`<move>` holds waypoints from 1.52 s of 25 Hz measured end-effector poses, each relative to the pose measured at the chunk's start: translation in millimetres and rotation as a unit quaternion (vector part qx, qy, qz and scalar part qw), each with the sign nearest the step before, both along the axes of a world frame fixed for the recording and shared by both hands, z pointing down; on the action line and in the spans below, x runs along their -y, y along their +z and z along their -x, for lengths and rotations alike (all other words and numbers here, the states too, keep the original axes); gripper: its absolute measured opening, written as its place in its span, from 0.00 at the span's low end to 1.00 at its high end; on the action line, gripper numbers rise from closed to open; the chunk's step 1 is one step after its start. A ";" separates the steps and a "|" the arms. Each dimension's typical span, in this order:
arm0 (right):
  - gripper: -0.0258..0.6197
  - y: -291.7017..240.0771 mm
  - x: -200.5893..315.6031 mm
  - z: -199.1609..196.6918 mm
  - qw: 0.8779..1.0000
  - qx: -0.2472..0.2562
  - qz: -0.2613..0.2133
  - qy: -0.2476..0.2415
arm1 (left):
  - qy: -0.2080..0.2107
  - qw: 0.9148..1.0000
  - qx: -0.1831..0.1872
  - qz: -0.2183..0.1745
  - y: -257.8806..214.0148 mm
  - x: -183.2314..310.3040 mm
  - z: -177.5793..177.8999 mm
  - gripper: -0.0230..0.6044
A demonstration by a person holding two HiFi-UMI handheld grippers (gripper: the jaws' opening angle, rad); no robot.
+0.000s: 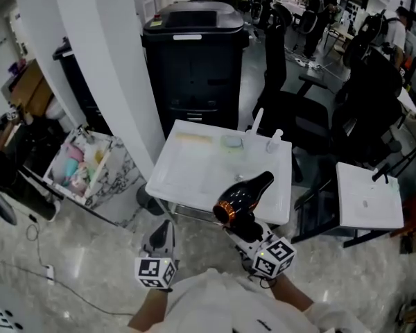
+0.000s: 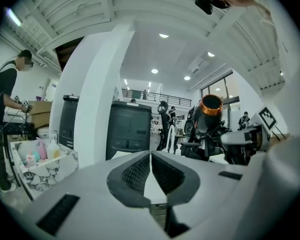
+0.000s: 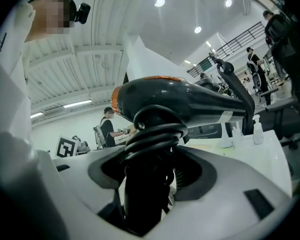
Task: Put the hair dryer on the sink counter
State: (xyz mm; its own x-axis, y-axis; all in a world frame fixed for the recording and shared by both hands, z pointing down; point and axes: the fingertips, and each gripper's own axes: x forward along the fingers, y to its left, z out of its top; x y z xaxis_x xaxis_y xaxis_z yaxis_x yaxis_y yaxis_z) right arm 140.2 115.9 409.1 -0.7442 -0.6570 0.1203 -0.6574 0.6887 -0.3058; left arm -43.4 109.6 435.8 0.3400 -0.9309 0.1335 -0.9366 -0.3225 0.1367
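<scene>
I had the hair dryer (image 1: 244, 198) in my right claw (image 1: 248, 229), clenched on its handle where the cord (image 3: 157, 129) was coiled round it, so the picking up was done. The setting down was not. The dryer hung in the air over the near right part of the white sink counter (image 1: 187, 186), and I judged that it touched nothing there. What was left was to carry it a little farther in over the bare top, lower it and let go.

My right claw pointed nearly level toward the counter from its near side. The handle stood upright between the jaws and the body lay across above them, orange-ringed end toward me. My left claw (image 1: 163, 236) hung to the left, just short of the counter's near edge, also about level, jaws closed together on nothing.
</scene>
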 end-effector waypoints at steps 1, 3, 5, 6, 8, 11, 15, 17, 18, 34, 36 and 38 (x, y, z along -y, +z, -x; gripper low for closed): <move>0.46 0.2 3.1 -0.2 1.000 0.000 0.000 -0.002 | 0.001 1.000 0.001 0.003 1.4 2.3 -1.4 0.09; 0.46 -1.1 10.0 1.0 1.000 -0.004 -0.003 -0.008 | 0.000 1.000 0.002 0.004 1.2 9.8 -1.5 0.09; 0.46 -0.6 16.6 3.8 1.000 -0.006 -0.002 -0.012 | -0.004 1.000 0.002 0.006 0.6 18.5 0.5 0.09; 0.46 1.1 19.7 5.3 1.000 -0.006 0.002 -0.012 | -0.005 1.000 0.002 0.008 1.2 23.1 1.3 0.09; 0.46 5.5 25.5 8.5 1.000 -0.008 0.008 -0.014 | -0.003 1.000 0.000 0.012 4.1 32.7 1.3 0.09; 0.46 10.2 34.1 14.7 1.000 -0.013 0.013 -0.020 | 0.003 1.000 -0.002 0.014 7.9 48.4 -0.6 0.09; 0.46 12.0 53.3 28.0 0.999 -0.018 0.015 -0.026 | 0.019 1.000 -0.006 0.009 7.5 80.2 -1.7 0.09; 0.46 11.5 65.4 37.0 0.999 -0.019 0.016 -0.031 | 0.025 1.000 -0.008 0.009 7.2 100.0 0.3 0.09; 0.46 11.2 71.5 42.1 0.999 -0.019 0.017 -0.035 | 0.028 1.000 -0.009 0.009 6.8 110.1 2.2 0.09; 0.46 10.7 198.1 99.6 0.999 -0.040 0.021 -0.021 | 0.081 0.996 -0.018 0.018 8.1 261.7 33.5 0.09; 0.46 13.3 211.7 104.6 0.999 -0.040 0.024 -0.013 | 0.092 0.995 -0.018 0.018 9.7 276.3 36.7 0.09; 0.46 16.1 223.9 110.8 0.999 -0.045 0.026 -0.007 | 0.099 0.995 -0.018 0.020 12.0 289.5 42.4 0.09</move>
